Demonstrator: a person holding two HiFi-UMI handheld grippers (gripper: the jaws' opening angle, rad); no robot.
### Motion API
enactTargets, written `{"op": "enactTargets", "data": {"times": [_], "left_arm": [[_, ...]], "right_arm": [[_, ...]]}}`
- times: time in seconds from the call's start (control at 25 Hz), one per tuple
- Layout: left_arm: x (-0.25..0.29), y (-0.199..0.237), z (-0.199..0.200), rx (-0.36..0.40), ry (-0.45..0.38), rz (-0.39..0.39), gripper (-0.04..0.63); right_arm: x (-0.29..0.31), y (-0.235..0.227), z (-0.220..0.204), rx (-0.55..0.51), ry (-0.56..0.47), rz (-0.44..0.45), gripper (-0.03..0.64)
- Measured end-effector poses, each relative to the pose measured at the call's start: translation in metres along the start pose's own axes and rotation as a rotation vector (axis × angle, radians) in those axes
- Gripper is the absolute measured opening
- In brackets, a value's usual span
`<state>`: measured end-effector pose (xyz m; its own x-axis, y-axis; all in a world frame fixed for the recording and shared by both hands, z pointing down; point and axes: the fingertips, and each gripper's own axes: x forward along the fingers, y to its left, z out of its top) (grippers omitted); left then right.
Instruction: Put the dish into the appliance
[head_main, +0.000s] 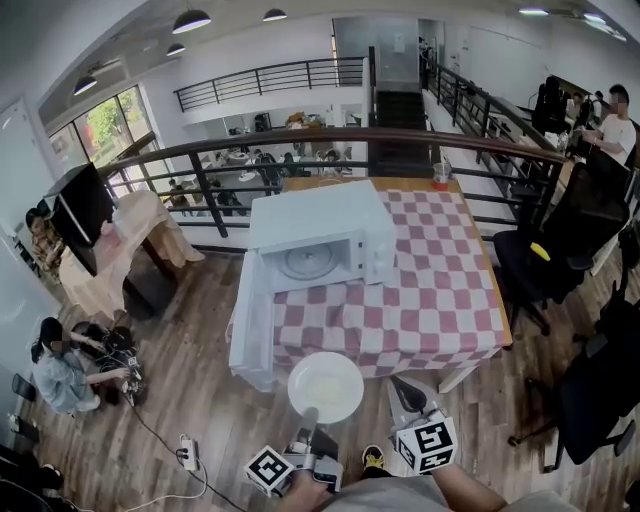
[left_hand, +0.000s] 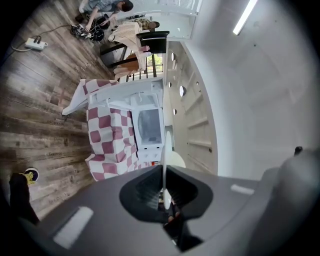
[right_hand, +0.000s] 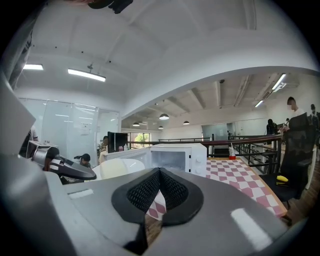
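Observation:
A round white plate (head_main: 325, 388) hangs in the air just short of the table's near edge, and my left gripper (head_main: 309, 414) is shut on its near rim. The left gripper view shows that plate (left_hand: 164, 165) edge-on, running out from between the closed jaws (left_hand: 164, 196). On the checkered table stands the white microwave (head_main: 318, 243), its door (head_main: 252, 325) swung wide open to the left and its cavity with the glass turntable (head_main: 306, 263) showing. My right gripper (head_main: 398, 384) is beside the plate on the right, shut and empty (right_hand: 159, 172).
The table (head_main: 440, 300) wears a red-and-white checkered cloth, with a cup (head_main: 441, 176) at its far edge. Black chairs (head_main: 560, 250) stand to the right. A railing (head_main: 300, 145) runs behind the table. A power strip (head_main: 186, 453) lies on the wood floor at the left.

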<state>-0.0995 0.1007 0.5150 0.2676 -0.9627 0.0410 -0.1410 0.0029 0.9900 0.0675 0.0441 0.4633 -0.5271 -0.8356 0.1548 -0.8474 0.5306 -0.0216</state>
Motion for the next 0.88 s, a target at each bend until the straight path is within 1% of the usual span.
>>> {"op": "enactTargets", "data": {"times": [0.4, 0.52, 0.72, 0.88], "left_arm": [[0.061, 0.004, 0.003, -0.009, -0.007, 0.022, 0.017], [0.081, 0.002, 0.005, -0.008, -0.010, 0.011, 0.017], [0.108, 0.001, 0.010, -0.012, -0.018, 0.018, 0.017], [0.129, -0.001, 0.011, -0.012, -0.022, 0.002, 0.017]], "right_arm": [[0.051, -0.036, 0.000, 0.002, 0.017, 0.021, 0.000], [0.067, -0.046, 0.002, -0.003, 0.012, 0.032, -0.001], [0.090, -0.056, 0.004, -0.004, 0.015, 0.056, 0.000], [0.106, -0.065, 0.006, -0.008, 0.015, 0.072, 0.000]]}}
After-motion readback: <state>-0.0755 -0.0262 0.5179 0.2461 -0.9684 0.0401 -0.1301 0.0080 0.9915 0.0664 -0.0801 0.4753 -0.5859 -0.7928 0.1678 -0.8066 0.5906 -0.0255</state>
